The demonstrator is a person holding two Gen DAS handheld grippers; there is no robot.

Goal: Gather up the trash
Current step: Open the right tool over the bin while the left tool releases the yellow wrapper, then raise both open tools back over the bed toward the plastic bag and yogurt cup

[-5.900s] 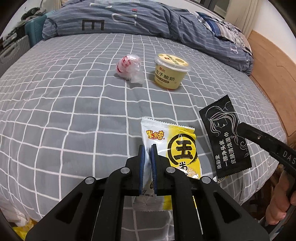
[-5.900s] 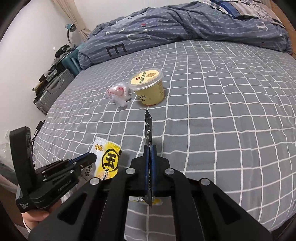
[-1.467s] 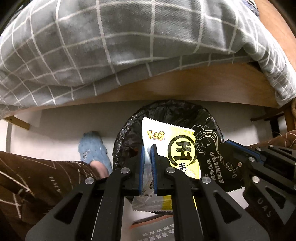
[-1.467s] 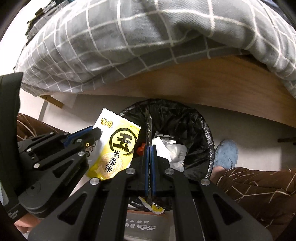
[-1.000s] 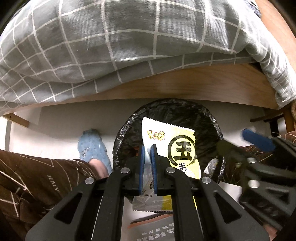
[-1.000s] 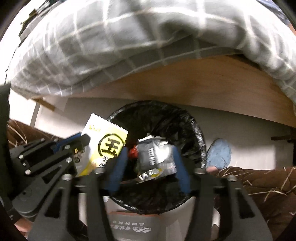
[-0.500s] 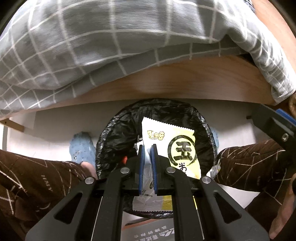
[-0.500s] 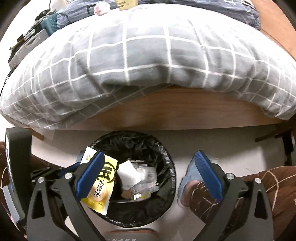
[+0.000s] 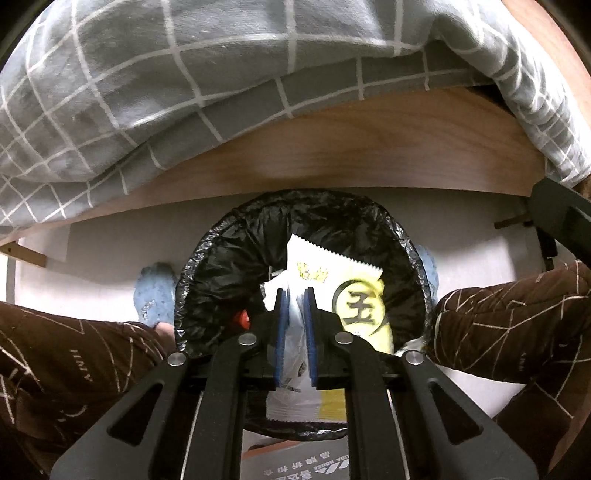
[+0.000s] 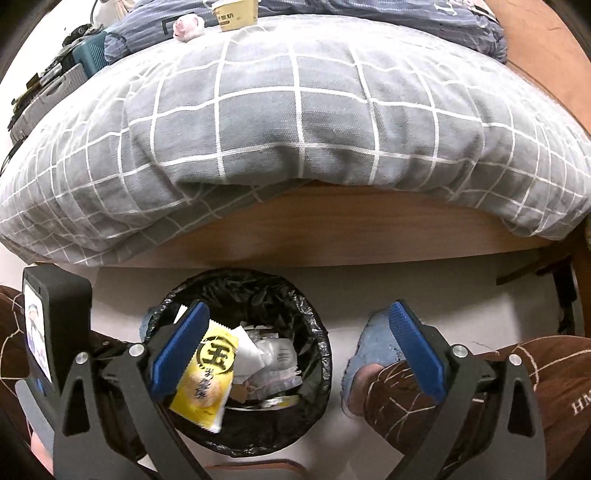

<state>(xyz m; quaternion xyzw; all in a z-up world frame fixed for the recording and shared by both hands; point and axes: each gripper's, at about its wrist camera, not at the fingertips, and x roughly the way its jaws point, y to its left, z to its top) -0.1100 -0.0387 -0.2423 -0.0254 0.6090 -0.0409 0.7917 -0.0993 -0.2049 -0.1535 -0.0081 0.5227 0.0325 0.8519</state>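
A black-lined trash bin (image 9: 221, 258) stands on the floor below the bed edge, with crumpled wrappers inside (image 10: 273, 354). My left gripper (image 9: 294, 295) hangs over it, its jaws opening. The yellow-and-white snack wrapper (image 9: 354, 302) is still between the blue pads but looks blurred and loose. In the right wrist view the wrapper (image 10: 207, 373) tilts over the bin's left side. My right gripper (image 10: 299, 306) stands wide open above the bin (image 10: 325, 354) with nothing between its fingers. On the bed a yellow yoghurt cup (image 10: 236, 14) and a pink-white wad (image 10: 188, 26) remain.
The wooden bed frame (image 10: 332, 236) and the hanging grey checked cover (image 10: 295, 110) rise right behind the bin. A person's legs in brown trousers (image 9: 74, 369) and blue slippers (image 10: 373, 347) flank the bin. A printed box (image 9: 314, 469) lies in front. Suitcases (image 10: 48, 92) stand far left.
My right gripper opened, let the black packet fall into the bin, and drew back upward. The left gripper shifted over the bin, its pads parted a little, and the wrapper started to slip.
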